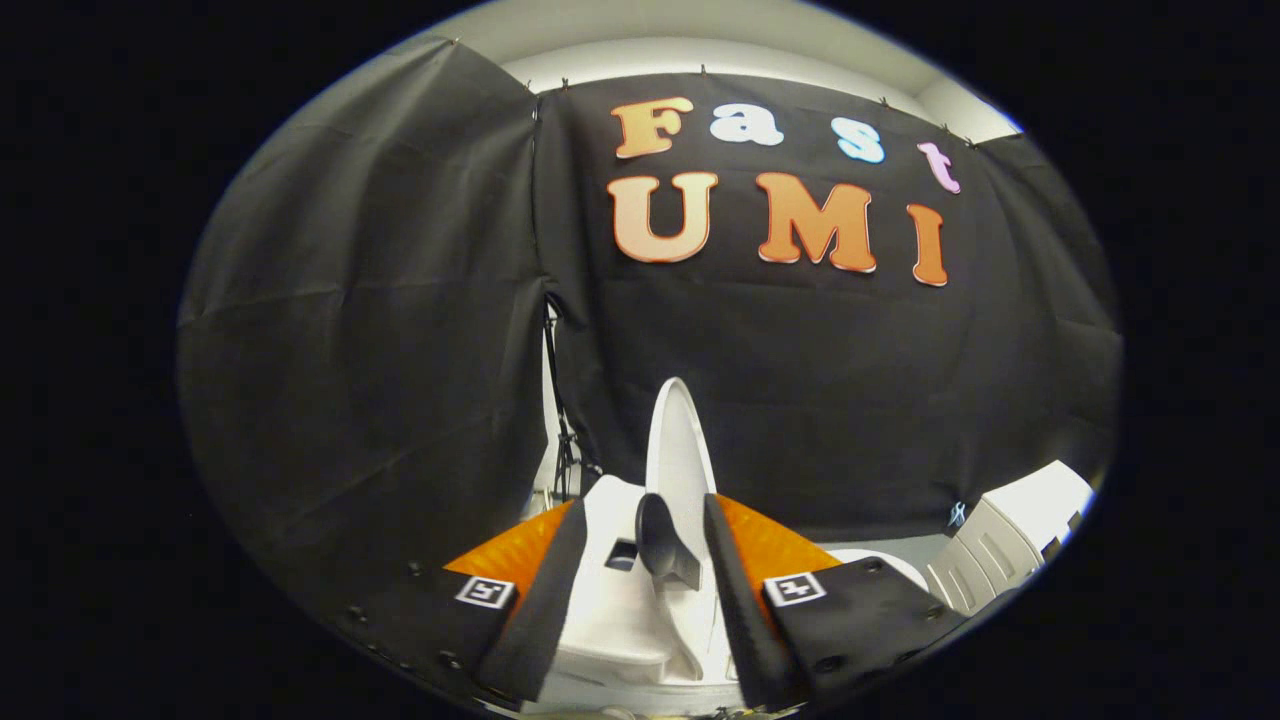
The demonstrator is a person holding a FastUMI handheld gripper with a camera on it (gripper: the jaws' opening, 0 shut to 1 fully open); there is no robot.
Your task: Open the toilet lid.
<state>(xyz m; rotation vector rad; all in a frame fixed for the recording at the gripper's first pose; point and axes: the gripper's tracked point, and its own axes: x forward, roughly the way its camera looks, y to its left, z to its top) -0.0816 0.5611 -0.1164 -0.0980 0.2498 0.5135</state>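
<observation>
- The gripper (640,590) filled the foreground, its two black fingers (530,600) spread apart, each backed by an orange panel and a small square marker.
- Neither finger pressed on anything; white porcelain showed in the gap between them.
- The toilet lid (678,440) stood raised and edge-on, rising from between the fingertips and just ahead of them, closer to the right finger.
- A dark grey curved part (662,545) sat at the foot of the lid, between the fingers; what it was could not be told.
- The white toilet body (615,600) lay beneath and between the fingers, with a small dark rectangular opening (622,553) near the left finger.
- A white ribbed appliance (1010,550) stood well off to the right.
- Black cables (558,400) hung down the seam of the cloth wall (350,350) beyond the toilet.
</observation>
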